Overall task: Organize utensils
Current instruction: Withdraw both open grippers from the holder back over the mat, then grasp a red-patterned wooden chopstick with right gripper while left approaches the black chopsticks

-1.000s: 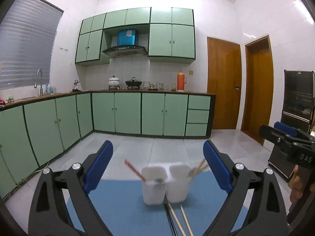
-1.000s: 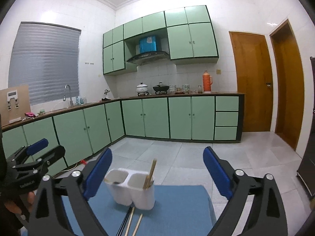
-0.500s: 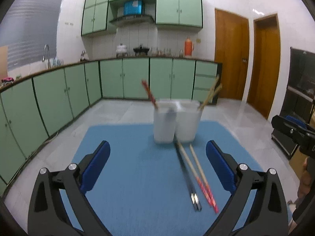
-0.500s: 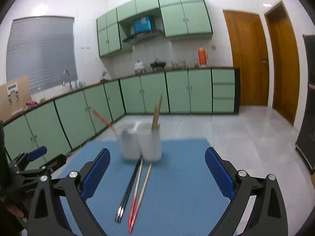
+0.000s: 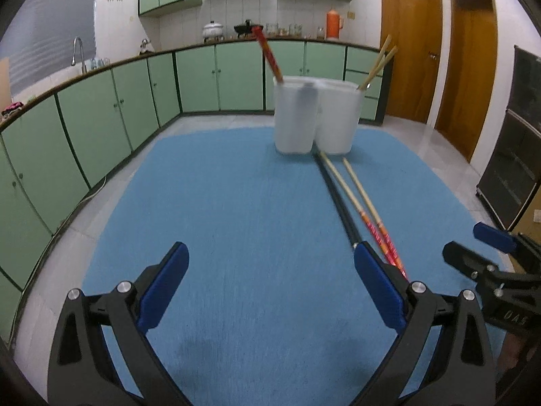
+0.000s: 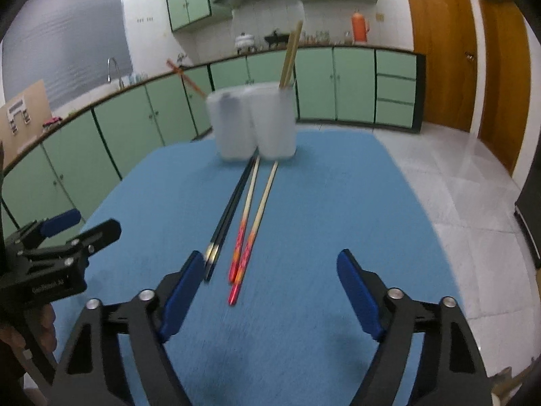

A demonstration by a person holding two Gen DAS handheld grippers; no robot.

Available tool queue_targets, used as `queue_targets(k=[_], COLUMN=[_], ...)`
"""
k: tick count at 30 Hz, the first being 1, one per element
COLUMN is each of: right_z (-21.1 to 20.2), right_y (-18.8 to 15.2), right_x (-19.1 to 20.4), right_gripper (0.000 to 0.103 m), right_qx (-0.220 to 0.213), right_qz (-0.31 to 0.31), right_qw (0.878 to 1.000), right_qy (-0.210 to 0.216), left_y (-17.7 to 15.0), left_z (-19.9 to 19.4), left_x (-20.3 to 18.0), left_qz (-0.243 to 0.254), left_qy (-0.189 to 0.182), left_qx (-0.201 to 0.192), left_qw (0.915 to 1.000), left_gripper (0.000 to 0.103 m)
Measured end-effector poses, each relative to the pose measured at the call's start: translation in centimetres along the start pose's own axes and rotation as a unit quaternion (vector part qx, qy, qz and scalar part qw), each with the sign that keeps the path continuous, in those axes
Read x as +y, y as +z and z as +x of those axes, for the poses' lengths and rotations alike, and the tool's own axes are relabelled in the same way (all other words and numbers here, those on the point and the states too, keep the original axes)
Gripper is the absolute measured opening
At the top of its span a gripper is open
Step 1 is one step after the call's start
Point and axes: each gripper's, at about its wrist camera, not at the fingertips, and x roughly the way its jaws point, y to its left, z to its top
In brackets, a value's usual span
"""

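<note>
A white two-cup holder (image 5: 316,116) (image 6: 253,120) stands at the far side of a blue mat (image 5: 236,237) (image 6: 304,220). Its left cup holds a red chopstick (image 5: 268,55), its right cup two bamboo chopsticks (image 5: 378,62) (image 6: 290,54). On the mat lie a black pair (image 5: 334,199) (image 6: 230,213) and a red-handled pair (image 5: 367,213) (image 6: 252,223), tips toward the holder. My left gripper (image 5: 270,270) is open and empty, its right finger over the black pair's near end. My right gripper (image 6: 270,280) is open and empty, just short of the chopstick handles.
Green kitchen cabinets and a counter with a sink run along the left and back. Two wooden doors are at the back right. A dark cabinet (image 5: 517,155) stands right of the mat. Each gripper shows in the other's view (image 5: 497,270) (image 6: 50,253).
Both grippers have tilted downward and come lower toward the mat. The loose chopsticks now fill the view's middle and the holder sits higher in frame. Jaws stayed open.
</note>
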Motion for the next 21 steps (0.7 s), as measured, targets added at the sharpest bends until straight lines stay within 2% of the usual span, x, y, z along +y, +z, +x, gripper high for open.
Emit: queue_targets(k=[11, 17, 21], right_z=[2.2, 3.1, 3.7], right_y=[-2.2, -2.1, -2.1], right_x=[1.7, 2.6, 2.5], right_gripper=[0.041, 0.028, 0.023], right_qx=[0.046, 0.062, 0.068], right_qz=[-0.008, -0.013, -0.006], right_qw=[0.999, 0.998, 0.998], right_qy=[0.007, 0.006, 0.002], left_y=[-1.9, -1.7, -1.8], left_z=[2.0, 2.4, 2.6], left_x=[0.6, 0.9, 0.7], left_qz=[0.000, -0.004, -0.005], left_qy=[0.008, 0.006, 0.003], left_qx=[0.047, 0.054, 0.057], left_qw=[0.9988, 0.9985, 0.9984], left_gripper=[0.095, 0.095, 0.095])
